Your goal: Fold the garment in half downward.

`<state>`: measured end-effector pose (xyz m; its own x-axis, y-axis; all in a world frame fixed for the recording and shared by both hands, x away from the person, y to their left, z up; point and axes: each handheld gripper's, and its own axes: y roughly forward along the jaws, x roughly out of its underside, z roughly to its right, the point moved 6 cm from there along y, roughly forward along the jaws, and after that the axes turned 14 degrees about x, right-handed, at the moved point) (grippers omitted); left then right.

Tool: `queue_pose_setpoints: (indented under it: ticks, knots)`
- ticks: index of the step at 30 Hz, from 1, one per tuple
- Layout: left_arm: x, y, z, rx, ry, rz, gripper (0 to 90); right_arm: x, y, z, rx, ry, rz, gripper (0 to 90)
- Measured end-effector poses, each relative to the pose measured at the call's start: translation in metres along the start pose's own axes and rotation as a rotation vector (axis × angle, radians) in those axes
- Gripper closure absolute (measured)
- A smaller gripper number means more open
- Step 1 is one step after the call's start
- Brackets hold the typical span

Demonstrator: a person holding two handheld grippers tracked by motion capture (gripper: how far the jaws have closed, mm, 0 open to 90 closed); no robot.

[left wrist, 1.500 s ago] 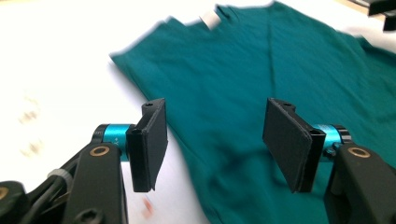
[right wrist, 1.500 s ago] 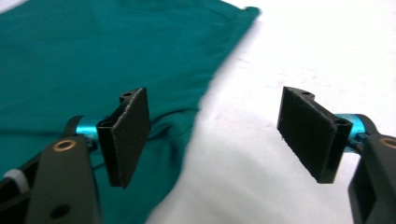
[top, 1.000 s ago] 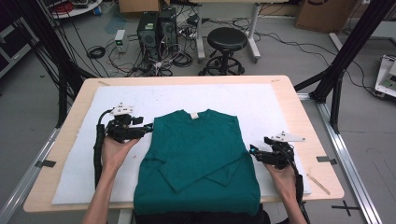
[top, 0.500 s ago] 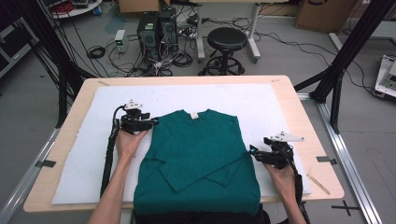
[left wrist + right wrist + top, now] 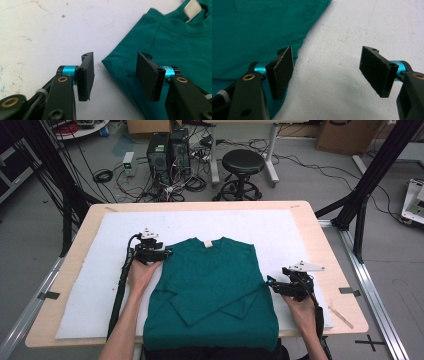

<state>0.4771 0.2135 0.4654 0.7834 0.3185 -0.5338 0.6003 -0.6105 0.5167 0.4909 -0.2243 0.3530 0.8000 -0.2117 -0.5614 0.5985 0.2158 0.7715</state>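
Observation:
A dark green long-sleeved shirt [image 5: 210, 275] lies flat on the white mat [image 5: 300, 235], its sleeves folded across the front [image 5: 215, 302]. My left gripper [image 5: 167, 254] is at the shirt's left shoulder. In the left gripper view it [image 5: 115, 75] stands open over the shoulder corner [image 5: 120, 65]; its jaws have just been closing slightly, and the pads press on nothing. A white neck label [image 5: 191, 6] shows at the collar. My right gripper [image 5: 270, 283] rests open at the shirt's right edge. Its [image 5: 329, 72] left pad sits over the hem [image 5: 262, 25], with bare mat between the jaws.
The mat covers a wooden table [image 5: 330, 250]. Behind the table, on the floor, stand a black stool [image 5: 242, 165], computer towers [image 5: 167, 150] and loose cables. Black frame posts [image 5: 370, 180] rise at the right and left.
My left gripper has moved right and a little away from me, up to the shirt's left shoulder. The right gripper has stayed where it was.

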Motion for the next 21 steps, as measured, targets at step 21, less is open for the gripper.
queue_pose_setpoints:
  ticks: [21]
  knots:
    - [-0.0007, 0.0057, 0.0046, 0.066, 0.037, -0.028, 68.5, 0.0003, 0.0014, -0.0015, 0.016, -0.016, -0.013, 27.9]
